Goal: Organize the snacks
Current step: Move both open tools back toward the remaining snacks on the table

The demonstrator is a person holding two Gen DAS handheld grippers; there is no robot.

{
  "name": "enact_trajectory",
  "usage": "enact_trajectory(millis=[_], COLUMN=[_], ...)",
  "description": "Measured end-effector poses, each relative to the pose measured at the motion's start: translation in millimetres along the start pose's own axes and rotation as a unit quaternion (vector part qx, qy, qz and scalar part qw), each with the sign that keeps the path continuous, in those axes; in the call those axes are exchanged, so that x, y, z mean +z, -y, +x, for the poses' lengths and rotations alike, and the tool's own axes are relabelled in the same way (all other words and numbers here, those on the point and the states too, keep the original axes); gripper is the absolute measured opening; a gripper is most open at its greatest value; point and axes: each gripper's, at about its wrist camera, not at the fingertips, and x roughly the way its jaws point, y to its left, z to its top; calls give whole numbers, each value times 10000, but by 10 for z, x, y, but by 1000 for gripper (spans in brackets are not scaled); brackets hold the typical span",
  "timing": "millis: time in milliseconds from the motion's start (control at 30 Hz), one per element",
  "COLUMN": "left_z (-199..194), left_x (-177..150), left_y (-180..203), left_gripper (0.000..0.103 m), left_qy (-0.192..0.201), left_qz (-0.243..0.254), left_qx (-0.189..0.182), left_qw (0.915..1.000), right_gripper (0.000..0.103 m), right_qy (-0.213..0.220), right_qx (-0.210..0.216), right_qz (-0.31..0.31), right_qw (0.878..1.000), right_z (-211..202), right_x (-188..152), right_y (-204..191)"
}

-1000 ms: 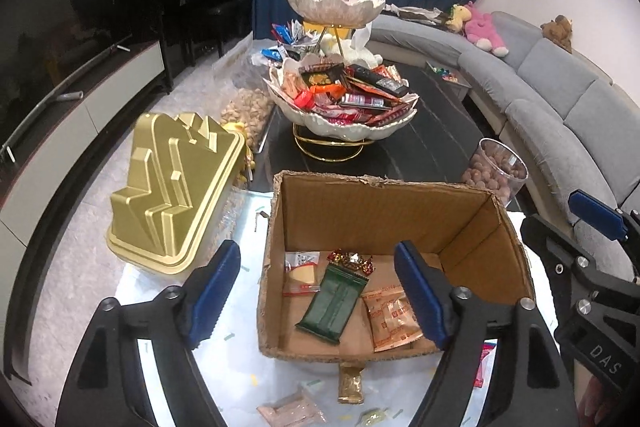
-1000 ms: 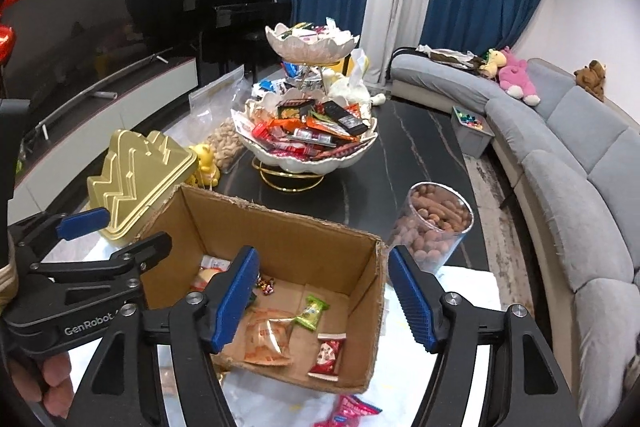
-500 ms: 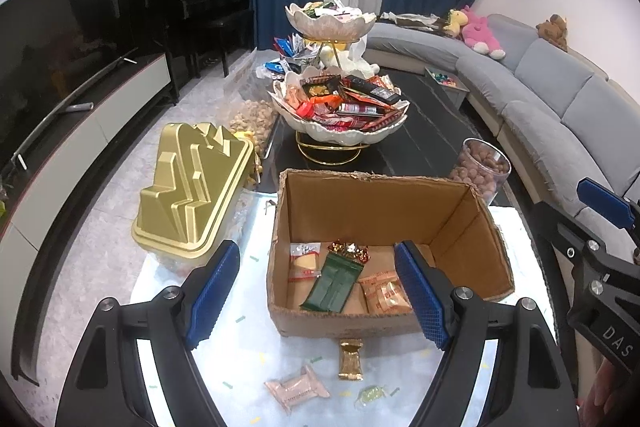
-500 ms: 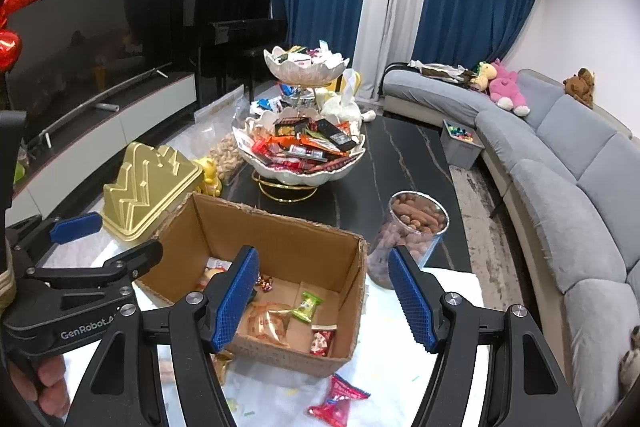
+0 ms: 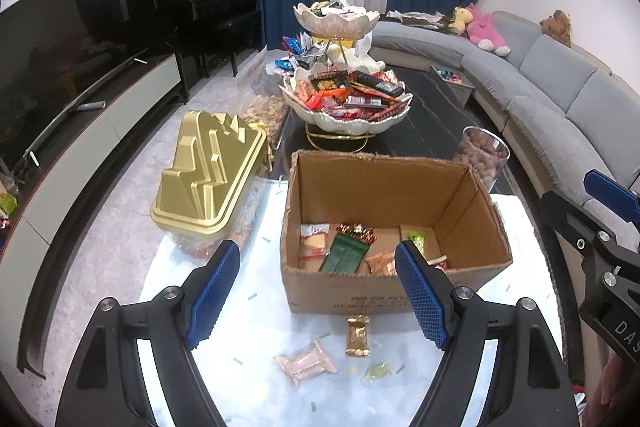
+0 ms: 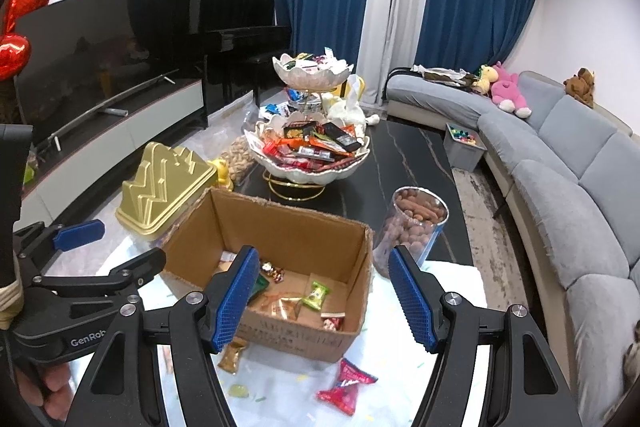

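Observation:
An open cardboard box sits on the pale table and holds several wrapped snacks; it also shows in the right wrist view. Loose on the table in front of it lie a gold snack, a pink snack and a small yellow-green candy. A red snack lies by the box's near right corner. My left gripper is open and empty, above the table before the box. My right gripper is open and empty, to the right of the left one.
A gold mountain-shaped lid on a clear container stands left of the box. A two-tier bowl stand full of snacks is behind it on the dark table. A clear jar of nuts stands at the right. A grey sofa curves along the right.
Both grippers have pulled back and up from the box, so the loose snacks in front of it have come into view. Both stay open and empty.

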Motion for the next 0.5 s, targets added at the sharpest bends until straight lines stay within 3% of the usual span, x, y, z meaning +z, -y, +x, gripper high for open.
enact_trajectory(millis=[500], left_z=[49], left_x=[-427], left_y=[77], left_gripper=[79], left_qy=[-233], left_qz=[163], left_qx=[25], left_qw=[9996], right_gripper=[68], right_qy=[-258], right_qx=[-8], right_qz=[208], right_qw=[9995], right_z=[22], right_x=[-409], right_y=[43])
